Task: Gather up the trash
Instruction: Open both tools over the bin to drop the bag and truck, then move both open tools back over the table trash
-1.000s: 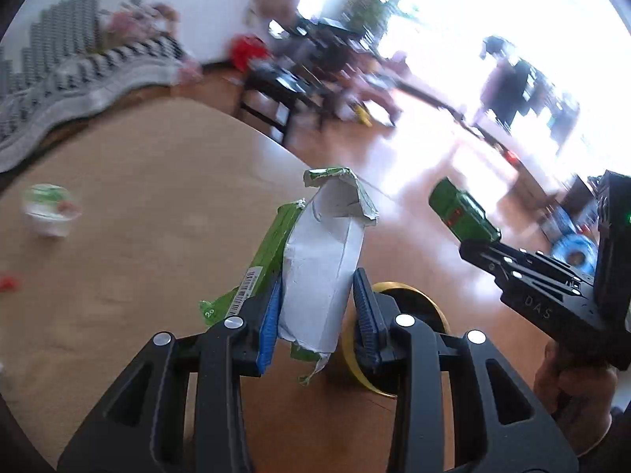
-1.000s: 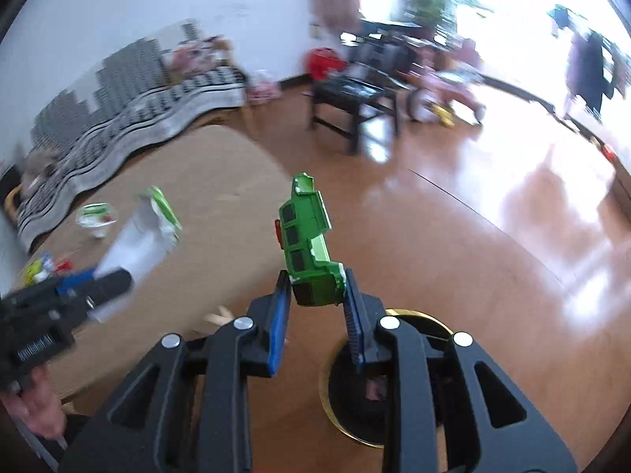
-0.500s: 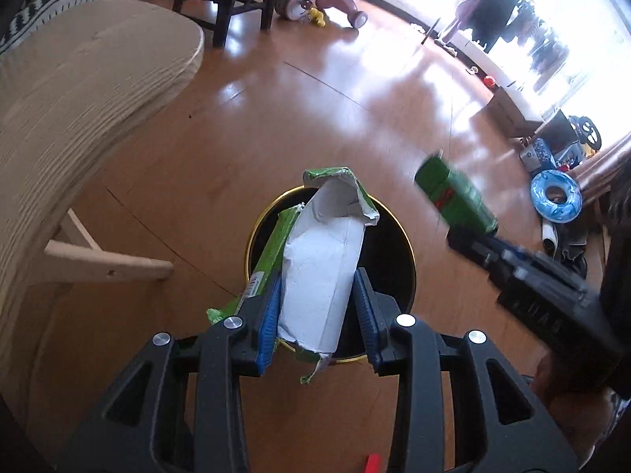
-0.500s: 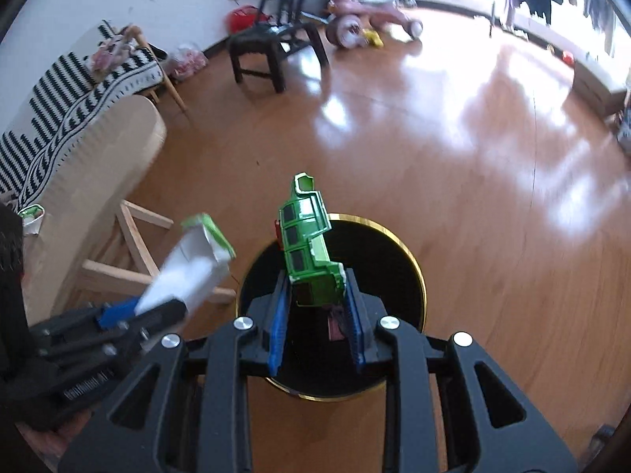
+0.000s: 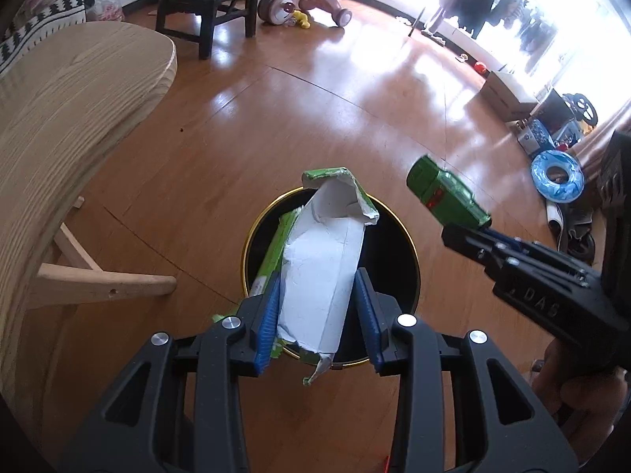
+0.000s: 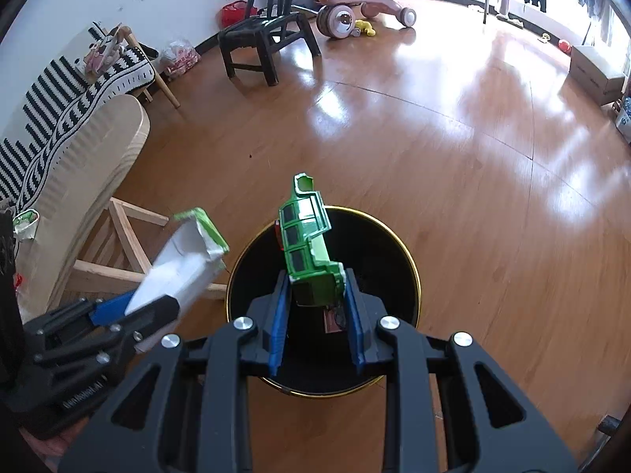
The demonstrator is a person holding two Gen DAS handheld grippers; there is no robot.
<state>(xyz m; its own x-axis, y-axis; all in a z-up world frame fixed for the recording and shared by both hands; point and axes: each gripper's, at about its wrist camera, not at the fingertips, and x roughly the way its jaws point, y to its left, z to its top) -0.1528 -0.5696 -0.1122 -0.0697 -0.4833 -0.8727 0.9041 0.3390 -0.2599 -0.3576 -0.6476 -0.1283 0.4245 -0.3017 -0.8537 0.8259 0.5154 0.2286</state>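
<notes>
My left gripper [image 5: 319, 311] is shut on a torn green-and-white wrapper [image 5: 323, 260] and holds it over a black trash bin with a gold rim [image 5: 410, 244] on the floor. My right gripper [image 6: 315, 311] is shut on a crumpled green carton [image 6: 309, 244] above the same bin [image 6: 414, 276]. In the left wrist view the right gripper [image 5: 485, 232] and its carton [image 5: 445, 197] are at the bin's right. In the right wrist view the left gripper [image 6: 130, 307] and its wrapper [image 6: 185, 264] are at the bin's left. Some trash lies inside the bin.
A light wooden table [image 5: 63, 118] with wooden legs stands left of the bin; a small cup [image 6: 25, 222] sits on it. A black chair [image 6: 268, 35], a pink ride-on toy [image 6: 355, 4], a striped sofa [image 6: 59, 94] and a cardboard box [image 6: 595, 71] lie farther off on the wood floor.
Both grippers swung from over the table to above the trash bin, tilting downward. Each still holds its piece of trash. The jaws have not opened.
</notes>
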